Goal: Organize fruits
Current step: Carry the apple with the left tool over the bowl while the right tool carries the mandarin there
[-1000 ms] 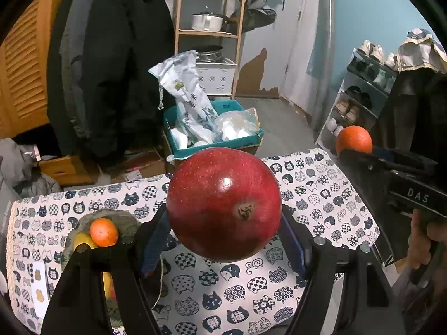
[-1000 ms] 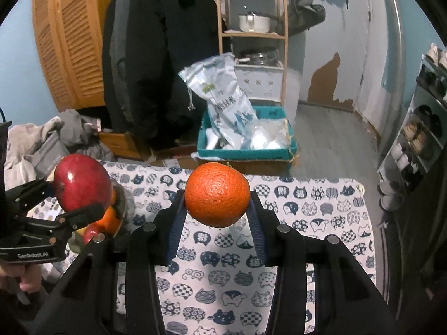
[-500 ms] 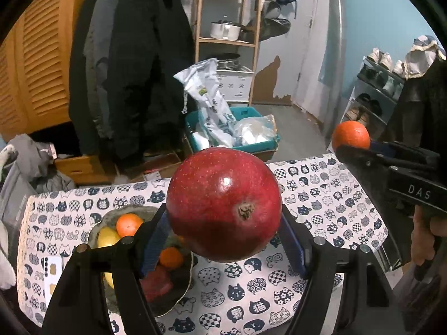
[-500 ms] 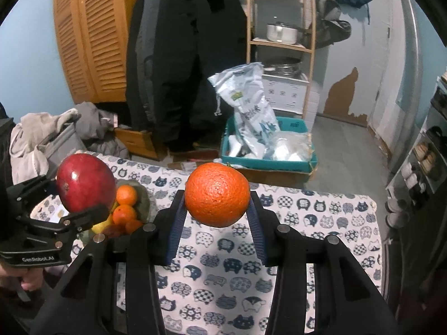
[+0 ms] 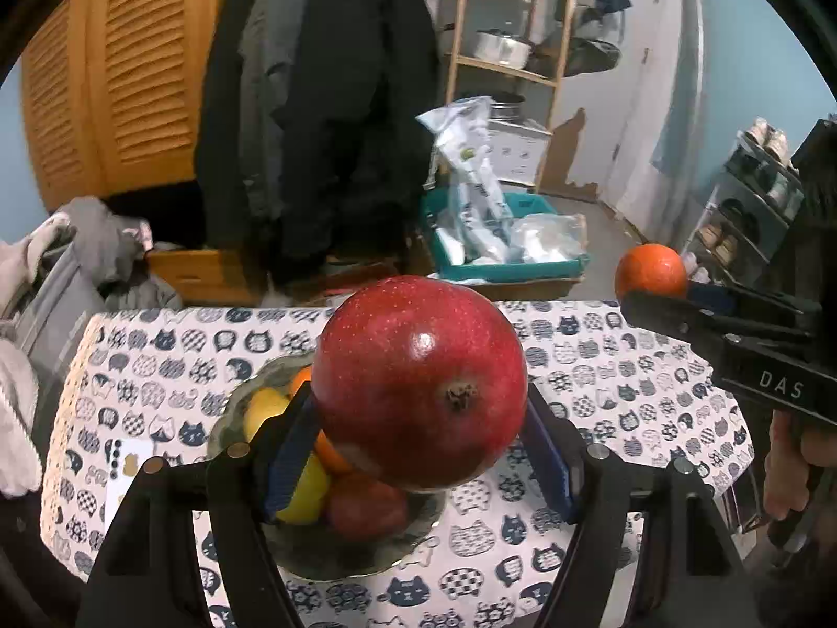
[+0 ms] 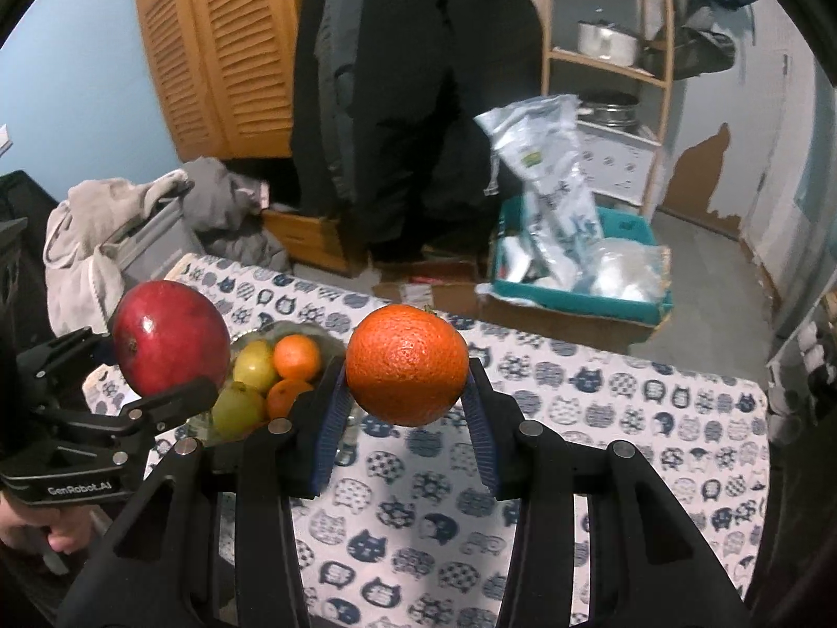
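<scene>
Above the cat-print tablecloth (image 6: 601,408), each gripper carries one fruit.

The left gripper (image 5: 418,445) is clamped on a red pomegranate (image 5: 418,382), which sits between its blue pads (image 5: 285,455) and bulges past the fingertips, its crown facing the camera; it hangs directly over a glass bowl (image 5: 418,528) holding oranges, yellow fruit and a red one. The right gripper (image 6: 407,413) is pressed tight on an orange (image 6: 407,363), held between its pads at the fingertips, over bare cloth just to the right of the bowl (image 6: 246,337). A hand (image 5: 795,476) grips the right tool's handle.
</scene>
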